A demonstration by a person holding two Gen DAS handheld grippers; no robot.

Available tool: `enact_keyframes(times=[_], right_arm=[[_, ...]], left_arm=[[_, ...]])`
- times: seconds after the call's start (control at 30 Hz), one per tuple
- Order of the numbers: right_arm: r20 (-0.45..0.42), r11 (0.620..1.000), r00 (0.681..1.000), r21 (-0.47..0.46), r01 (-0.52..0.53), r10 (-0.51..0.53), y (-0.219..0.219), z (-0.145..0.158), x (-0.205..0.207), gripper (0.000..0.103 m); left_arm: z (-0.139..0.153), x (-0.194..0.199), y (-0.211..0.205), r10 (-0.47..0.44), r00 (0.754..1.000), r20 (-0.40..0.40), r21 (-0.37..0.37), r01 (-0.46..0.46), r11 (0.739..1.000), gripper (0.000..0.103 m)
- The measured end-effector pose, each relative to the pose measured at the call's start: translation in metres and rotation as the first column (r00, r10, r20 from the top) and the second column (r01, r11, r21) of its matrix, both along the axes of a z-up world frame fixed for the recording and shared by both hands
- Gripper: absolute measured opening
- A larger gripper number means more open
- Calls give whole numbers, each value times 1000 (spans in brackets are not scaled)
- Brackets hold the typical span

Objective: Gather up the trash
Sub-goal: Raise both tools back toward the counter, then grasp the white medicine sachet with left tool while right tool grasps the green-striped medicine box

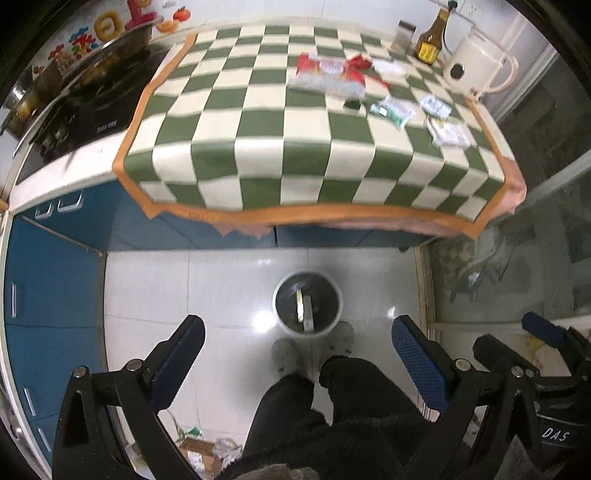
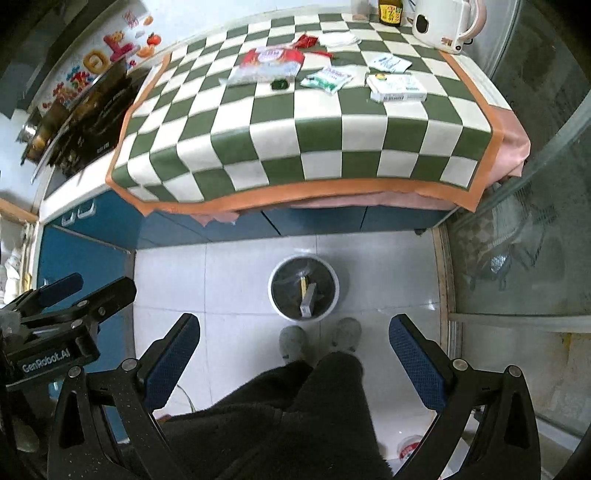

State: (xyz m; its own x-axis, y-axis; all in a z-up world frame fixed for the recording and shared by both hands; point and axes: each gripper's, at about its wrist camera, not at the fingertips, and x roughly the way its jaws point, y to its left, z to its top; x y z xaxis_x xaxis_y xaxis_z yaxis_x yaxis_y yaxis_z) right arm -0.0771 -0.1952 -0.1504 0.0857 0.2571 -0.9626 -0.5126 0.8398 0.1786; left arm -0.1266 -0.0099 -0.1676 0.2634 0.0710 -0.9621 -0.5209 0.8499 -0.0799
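Trash lies at the far right of the green-and-white checked cloth [image 2: 280,144]: a red-and-white plastic bag [image 2: 266,66], a green-and-white packet [image 2: 327,79], a white box [image 2: 397,88], a small white packet [image 2: 389,62], a crumpled red wrapper [image 2: 306,40] and a small dark green piece [image 2: 280,85]. A round white bin [image 2: 303,291] on the floor below holds a box. My left gripper [image 1: 297,350] is open and empty above the floor near the bin [image 1: 308,302]. My right gripper [image 2: 293,349] is open and empty, also above the floor.
A white kettle [image 2: 443,22] and a brown sauce bottle [image 1: 430,40] stand at the counter's back right. A stove with a pan [image 1: 92,74] is at the left. Blue cabinets [image 2: 110,229] run below. A glass door [image 2: 535,221] is on the right. The person's legs and slippers [image 2: 291,343] stand by the bin.
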Motion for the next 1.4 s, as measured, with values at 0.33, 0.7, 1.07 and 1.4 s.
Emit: enact_keyframes(times=[0.33, 0.7, 1.07, 1.4], right_arm=[[63, 991, 990, 41, 124, -127, 11, -20, 184, 103], [-16, 990, 1000, -138, -18, 16, 68, -139, 396, 103], [-8, 969, 990, -204, -138, 139, 95, -177, 423, 97], [-13, 974, 1000, -225, 19, -23, 19, -178, 466, 97]], left_arm=[[10, 143, 27, 35, 999, 31, 217, -41, 975, 103], [-64, 318, 48, 69, 983, -172, 259, -22, 966, 103], [-109, 377, 41, -74, 971, -229, 99, 99, 990, 99], [-134, 414, 13, -269, 935, -229, -30, 270, 962, 16]])
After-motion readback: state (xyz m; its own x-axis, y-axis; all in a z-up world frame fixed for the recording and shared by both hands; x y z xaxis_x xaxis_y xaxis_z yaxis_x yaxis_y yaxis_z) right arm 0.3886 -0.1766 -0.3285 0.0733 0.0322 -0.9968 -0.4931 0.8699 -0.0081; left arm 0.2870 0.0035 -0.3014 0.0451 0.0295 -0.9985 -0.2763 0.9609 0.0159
